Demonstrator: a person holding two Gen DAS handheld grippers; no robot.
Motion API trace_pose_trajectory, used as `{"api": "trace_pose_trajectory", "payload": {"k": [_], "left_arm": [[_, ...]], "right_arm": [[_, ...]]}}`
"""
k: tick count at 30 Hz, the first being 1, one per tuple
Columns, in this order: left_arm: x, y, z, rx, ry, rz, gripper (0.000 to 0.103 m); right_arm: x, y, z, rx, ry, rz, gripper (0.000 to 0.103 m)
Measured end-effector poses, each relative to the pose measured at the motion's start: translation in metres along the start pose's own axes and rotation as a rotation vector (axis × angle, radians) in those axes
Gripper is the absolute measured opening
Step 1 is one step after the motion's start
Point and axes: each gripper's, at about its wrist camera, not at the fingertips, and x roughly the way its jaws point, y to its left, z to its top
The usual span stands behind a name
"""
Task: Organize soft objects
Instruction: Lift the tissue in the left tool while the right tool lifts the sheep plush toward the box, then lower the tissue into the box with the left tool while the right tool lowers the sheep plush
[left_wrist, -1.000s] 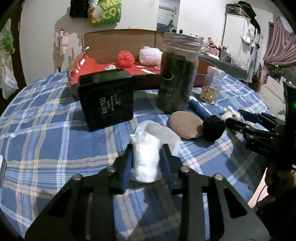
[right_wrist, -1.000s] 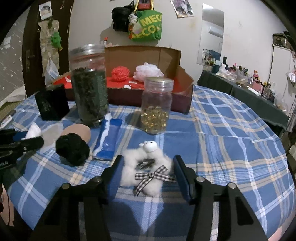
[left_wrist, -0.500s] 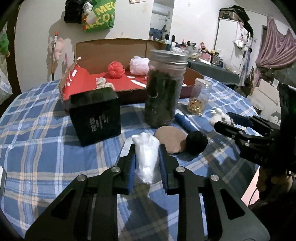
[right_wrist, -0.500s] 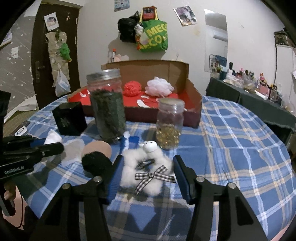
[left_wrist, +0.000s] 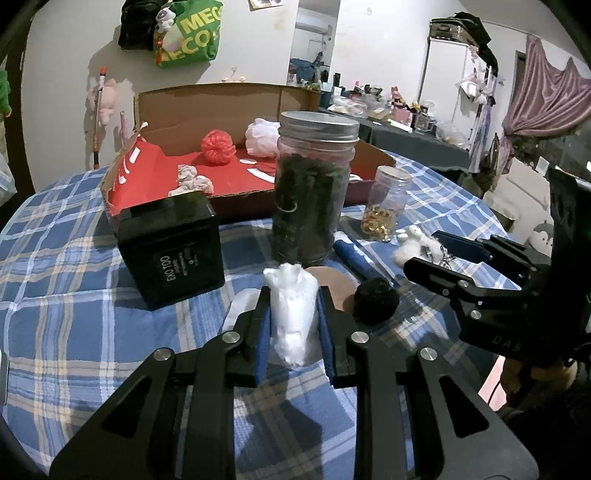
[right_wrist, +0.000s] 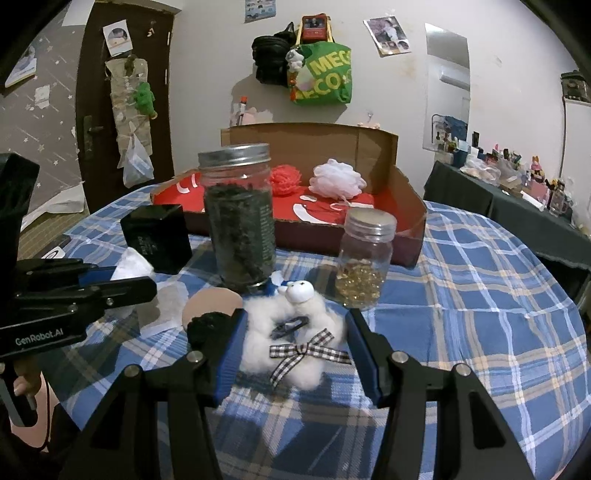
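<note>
Left tongs (left_wrist: 293, 317) pinch a wad of white plastic film (left_wrist: 293, 314) between their blue pads, raised clear of the blue plaid cloth on the bench (left_wrist: 74, 295). Right tongs (right_wrist: 295, 336) clamp a fluffy white sheep toy (right_wrist: 295, 332) with a checked ribbon bow, its pads pressed against the fleece on both sides.

Ahead of the left tongs, at 12 o'clock, a tall jar of dark dried leaves (left_wrist: 312, 188) with a metal lid stands between the wad and the open cardboard box (left_wrist: 229, 107). At 10 o'clock a black square tin (left_wrist: 171, 247) blocks the box's near left corner. At 1 o'clock lie a tan round pad (left_wrist: 334, 282) and a black pompom (left_wrist: 376, 301), touching each other, with a blue tube (left_wrist: 354, 254) just beyond them.

From the right tongs, the leaf jar sits at 11 o'clock and a small jar of golden beads (right_wrist: 364, 258) at 1 o'clock; both stand in front of the box's near wall, with a gap between them at 12 o'clock.

Inside the box, on its red lining, rest a red mesh puff (left_wrist: 218, 146), a white mesh puff (right_wrist: 338, 179) and a pale scrunchie (left_wrist: 192, 181). A green tote bag (right_wrist: 325, 74) hangs on the wall behind.
</note>
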Motion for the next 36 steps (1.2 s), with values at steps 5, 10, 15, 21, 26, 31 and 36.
{"api": "trace_pose_trajectory", "payload": {"k": [5,10,15,21,26,31,36], "left_arm": [[0.001,0.0,0.005,0.031,0.011,0.024,0.021],[0.003,0.001,0.021,0.108,0.038,0.066,0.021],[0.001,0.006,0.037,0.163,0.045,0.069,0.022],[0.006,0.015,0.057,0.191,0.079,0.044,0.022],[0.011,0.026,0.074,0.179,0.107,0.011,0.022],[0.019,0.034,0.088,0.189,0.136,-0.01,0.022],[0.03,0.045,0.104,0.178,0.173,-0.034,0.021]], "right_arm": [[-0.001,0.003,0.003,-0.037,-0.003,-0.029,0.057],[0.0,0.007,0.011,-0.138,-0.002,-0.096,0.057],[0.001,0.011,0.023,-0.26,-0.01,-0.165,0.057],[0.003,0.011,0.04,-0.344,-0.01,-0.197,0.057],[0.006,0.006,0.054,-0.373,0.007,-0.181,0.057],[0.011,-0.007,0.072,-0.351,0.032,-0.135,0.057],[0.015,-0.019,0.089,-0.319,0.047,-0.096,0.057]]}}
